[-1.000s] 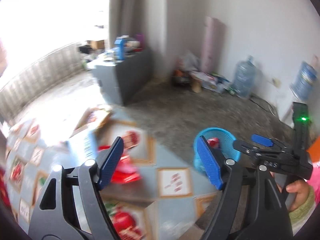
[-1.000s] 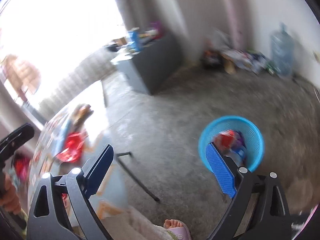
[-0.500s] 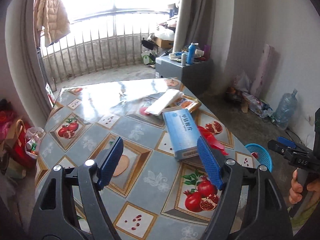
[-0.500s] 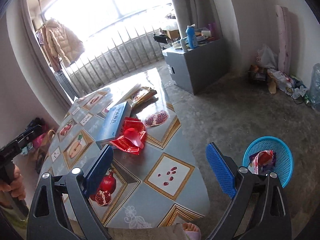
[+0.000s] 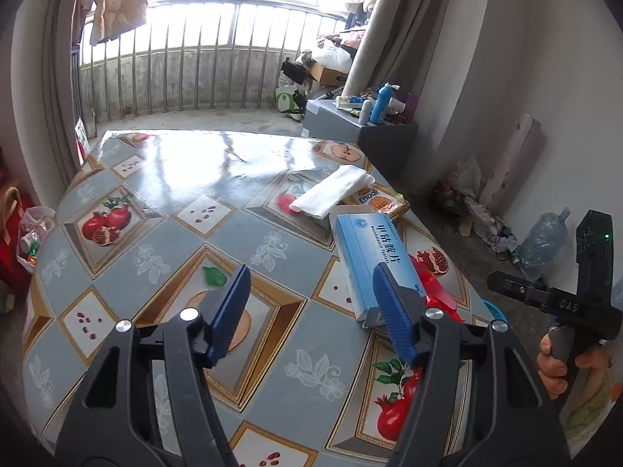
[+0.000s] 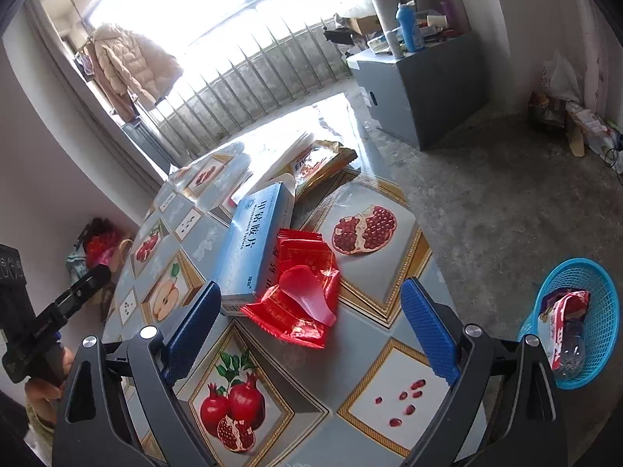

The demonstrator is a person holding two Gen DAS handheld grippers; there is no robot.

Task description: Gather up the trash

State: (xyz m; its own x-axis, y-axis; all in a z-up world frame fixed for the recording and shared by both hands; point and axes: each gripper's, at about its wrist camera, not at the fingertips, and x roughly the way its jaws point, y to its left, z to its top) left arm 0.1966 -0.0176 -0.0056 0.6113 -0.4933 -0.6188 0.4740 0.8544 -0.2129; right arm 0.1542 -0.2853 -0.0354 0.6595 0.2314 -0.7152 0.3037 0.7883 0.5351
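Both views had swung from the floor up onto the table (image 5: 163,202). Left hand-held gripper (image 5: 311,303) had just been closing, empty, left of the blue box (image 5: 370,249). Right hand-held gripper (image 6: 311,323) stood wide, empty, over the red wrapper (image 6: 300,295) touching the box's right. Next pickup looked imminent; basket (image 6: 599,280) was right of it, on the floor.

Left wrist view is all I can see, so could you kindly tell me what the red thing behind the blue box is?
Observer: An opened red wrapper, lying on the table against the near end of the blue box.
Operator: Thank you. What is in the basket, please?
Observer: The blue basket on the floor holds a clear bottle and a red-and-white packet.
Operator: Are the right tongs holding anything?
Observer: No, the right tongs are open and empty, pointed toward the wrapper.
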